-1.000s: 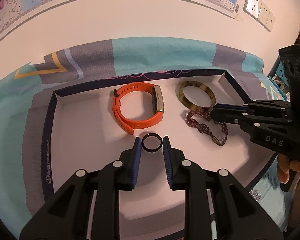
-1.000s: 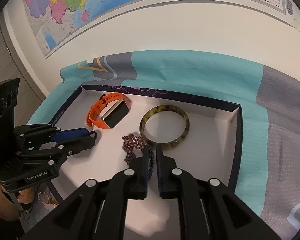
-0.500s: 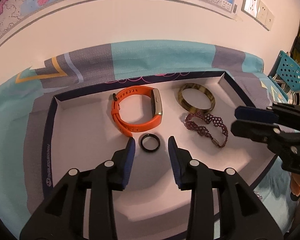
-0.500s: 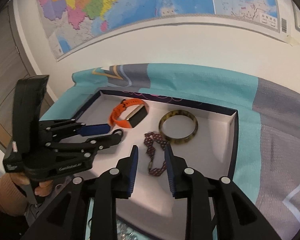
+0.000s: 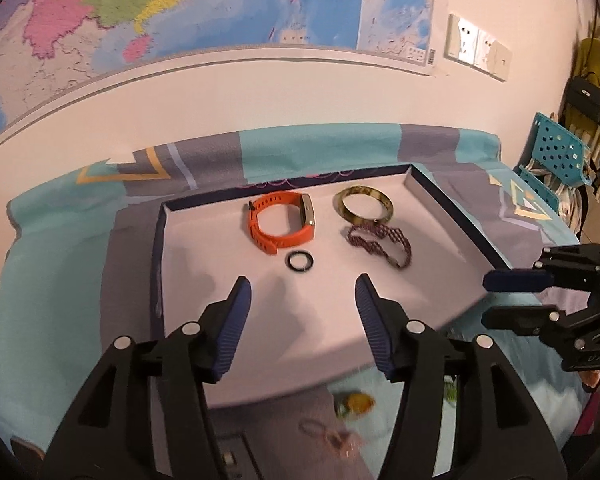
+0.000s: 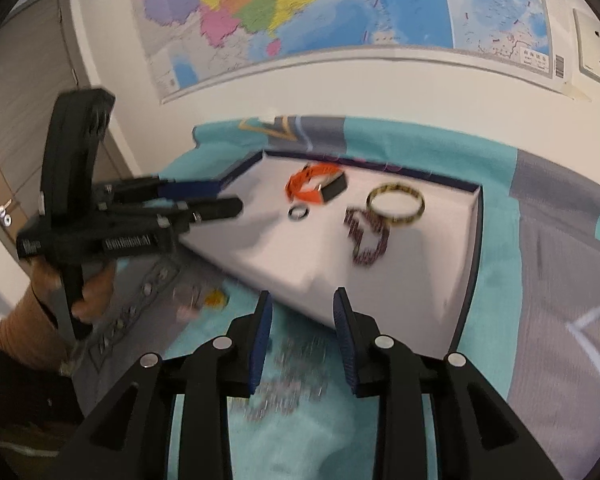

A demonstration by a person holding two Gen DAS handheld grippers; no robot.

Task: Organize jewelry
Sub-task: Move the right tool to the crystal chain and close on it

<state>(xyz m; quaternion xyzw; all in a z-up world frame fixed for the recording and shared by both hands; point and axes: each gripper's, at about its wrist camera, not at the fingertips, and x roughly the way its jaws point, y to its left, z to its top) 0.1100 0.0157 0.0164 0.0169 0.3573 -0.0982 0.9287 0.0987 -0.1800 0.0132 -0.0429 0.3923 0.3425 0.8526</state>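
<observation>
A white tray with a dark rim holds an orange watch band, a tortoiseshell bangle, a dark purple beaded bracelet and a small black ring. My left gripper is open and empty, held back from the ring over the tray's near part; it shows at the left in the right wrist view. My right gripper is open and empty, in front of the tray's near corner; it shows in the left wrist view.
A teal and grey patterned cloth covers the table. Loose blurred jewelry pieces lie on the cloth in front of the tray. A map-covered wall stands behind. A blue perforated chair is at the far right.
Both grippers have let go, opened and pulled back from the tray. The black ring and the beaded bracelet now lie free in the tray.
</observation>
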